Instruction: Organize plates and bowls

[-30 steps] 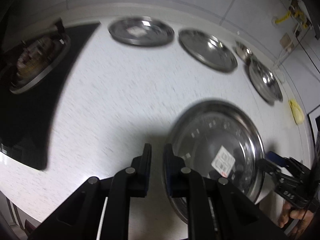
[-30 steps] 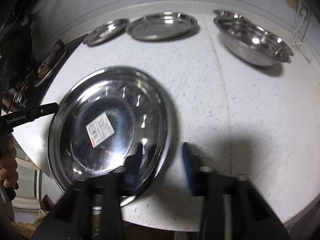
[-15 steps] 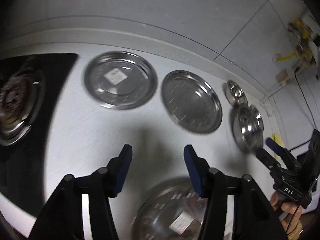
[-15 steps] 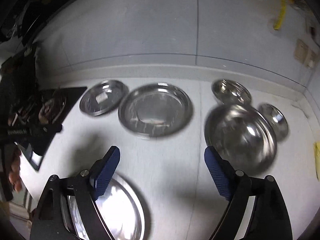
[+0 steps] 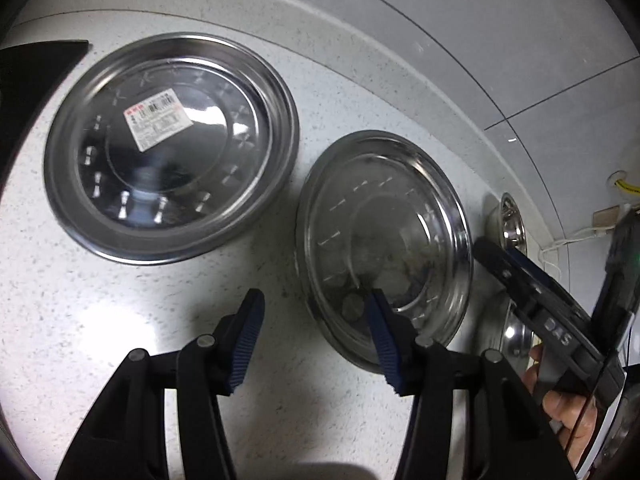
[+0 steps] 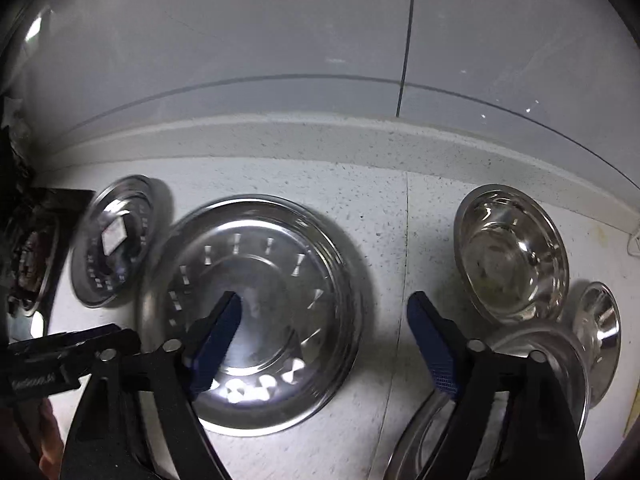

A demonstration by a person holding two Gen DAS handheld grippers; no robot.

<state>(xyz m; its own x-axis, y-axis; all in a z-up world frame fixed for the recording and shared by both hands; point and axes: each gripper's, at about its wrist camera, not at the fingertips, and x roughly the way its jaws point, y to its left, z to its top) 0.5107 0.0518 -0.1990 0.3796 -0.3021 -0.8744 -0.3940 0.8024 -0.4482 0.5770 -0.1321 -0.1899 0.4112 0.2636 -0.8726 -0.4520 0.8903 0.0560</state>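
Observation:
Two steel plates lie on the speckled counter near the back wall. The left plate (image 5: 172,148) has a price sticker and shows small in the right wrist view (image 6: 114,240). The right plate (image 5: 384,240) is bare and fills the middle of the right wrist view (image 6: 256,308). My left gripper (image 5: 314,312) is open and empty, its right finger over the bare plate's near rim. My right gripper (image 6: 324,320) is open and empty above that plate's right edge. Steel bowls stand at the right: a medium one (image 6: 512,256), a small one (image 6: 600,332) and a large one (image 6: 532,360) partly hidden by my right finger.
A black stove top (image 6: 28,264) lies at the counter's left end. The tiled wall (image 6: 320,60) rises just behind the plates over a raised ledge. A wall socket with a cable (image 5: 604,218) sits at the far right.
Both grippers moved forward toward the back wall and closer to the two plates. The large sticker plate near the front edge has dropped out of view. Both grippers stay open.

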